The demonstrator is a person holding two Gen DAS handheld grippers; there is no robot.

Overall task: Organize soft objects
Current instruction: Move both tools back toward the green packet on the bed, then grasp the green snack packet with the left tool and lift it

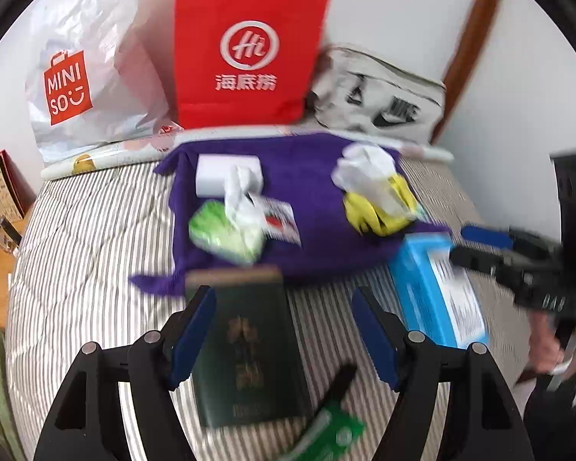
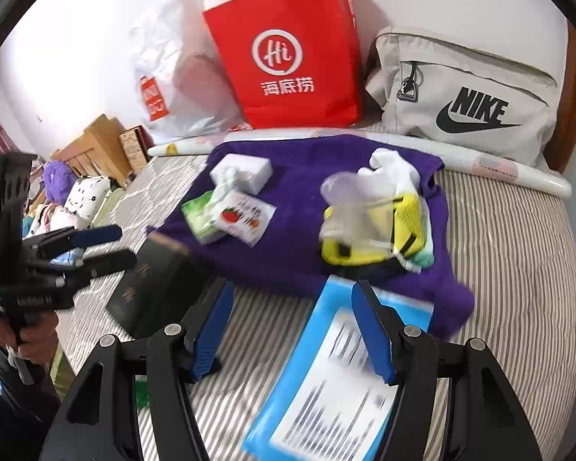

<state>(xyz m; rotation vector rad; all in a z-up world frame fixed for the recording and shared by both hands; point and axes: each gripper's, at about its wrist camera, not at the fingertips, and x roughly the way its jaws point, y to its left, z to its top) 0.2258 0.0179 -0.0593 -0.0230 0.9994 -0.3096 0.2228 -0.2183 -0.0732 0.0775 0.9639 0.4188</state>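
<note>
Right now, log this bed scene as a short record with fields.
surface: striped bed cover
spread cloth: purple towel
on towel: white block, green tissue pack, yellow mesh bundle
left claw: open, over dark green booklet
right claw: open, over blue packet
at wall: red paper bag, grey Nike bag, white Miniso bag

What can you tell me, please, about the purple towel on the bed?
The purple towel looks like soft, fuzzy cloth, spread loosely and rumpled at its edges on the striped bed, in front of the red bag. On it lie a white block, a green pack and a yellow bundle. Neither claw touches it.
</note>
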